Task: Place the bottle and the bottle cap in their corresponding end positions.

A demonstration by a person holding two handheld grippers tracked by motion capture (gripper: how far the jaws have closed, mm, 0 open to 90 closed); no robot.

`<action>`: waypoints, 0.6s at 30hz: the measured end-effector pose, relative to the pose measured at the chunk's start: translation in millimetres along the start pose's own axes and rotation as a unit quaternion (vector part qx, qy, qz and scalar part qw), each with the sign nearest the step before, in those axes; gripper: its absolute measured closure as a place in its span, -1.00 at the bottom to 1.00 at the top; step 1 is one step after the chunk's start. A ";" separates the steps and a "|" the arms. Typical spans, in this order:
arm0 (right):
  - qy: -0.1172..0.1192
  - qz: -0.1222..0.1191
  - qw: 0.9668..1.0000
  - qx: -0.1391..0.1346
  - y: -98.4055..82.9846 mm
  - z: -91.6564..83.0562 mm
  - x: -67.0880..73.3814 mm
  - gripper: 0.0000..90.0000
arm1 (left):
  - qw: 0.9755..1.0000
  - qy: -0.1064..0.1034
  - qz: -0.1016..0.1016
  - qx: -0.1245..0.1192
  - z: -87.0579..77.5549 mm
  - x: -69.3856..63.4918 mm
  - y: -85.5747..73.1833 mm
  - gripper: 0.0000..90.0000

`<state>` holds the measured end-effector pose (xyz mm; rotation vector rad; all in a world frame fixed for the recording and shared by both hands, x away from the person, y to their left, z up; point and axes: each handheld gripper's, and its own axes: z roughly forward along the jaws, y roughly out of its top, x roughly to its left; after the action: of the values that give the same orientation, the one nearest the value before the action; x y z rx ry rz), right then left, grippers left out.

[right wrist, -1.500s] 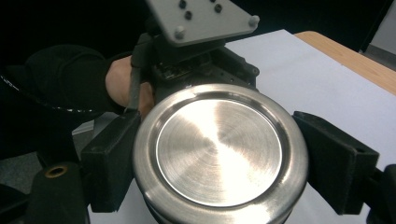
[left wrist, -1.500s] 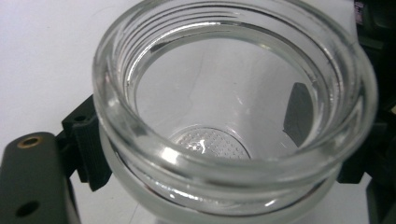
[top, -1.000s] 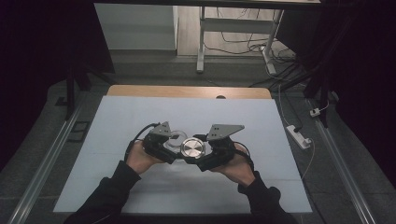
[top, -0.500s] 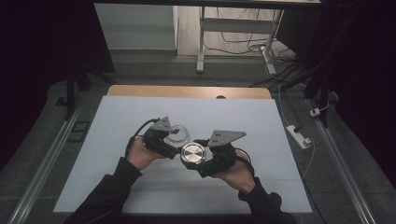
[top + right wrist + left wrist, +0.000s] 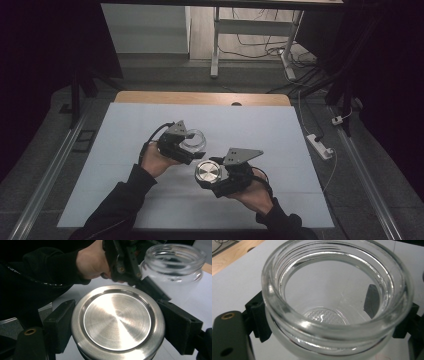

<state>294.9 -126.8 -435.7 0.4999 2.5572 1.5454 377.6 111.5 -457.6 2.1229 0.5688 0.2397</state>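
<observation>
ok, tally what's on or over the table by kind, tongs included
Glass jar, open, held in the left tongs: 1
Metal lid, held in the right tongs: 1
Tongs: 2
Total: 4

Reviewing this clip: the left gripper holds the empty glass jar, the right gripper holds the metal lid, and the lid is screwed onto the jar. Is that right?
Not quite. The lid is off the jar, held apart from it. The high view shows them separate, and the left gripper view shows the jar's mouth open. The rest stands: the left gripper holds the empty jar, the right gripper holds the lid.
</observation>
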 end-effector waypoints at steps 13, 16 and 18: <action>-0.006 -0.009 1.000 0.001 -18.8 15.7 11.2 -0.58 | 1.000 0.008 -0.008 -0.011 13.8 10.8 5.0 -0.68; -0.009 -0.009 1.000 0.004 -21.9 17.9 10.9 -0.58 | 1.000 0.010 -0.009 -0.011 17.4 13.2 6.2 -0.68; -0.011 -0.010 1.000 0.005 -27.3 21.4 10.3 -0.58 | 1.000 0.012 -0.009 -0.011 20.7 14.4 6.2 -0.68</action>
<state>284.9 -117.0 -469.1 0.4881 2.5472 1.5126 399.9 100.3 -465.0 2.0954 0.5960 0.2604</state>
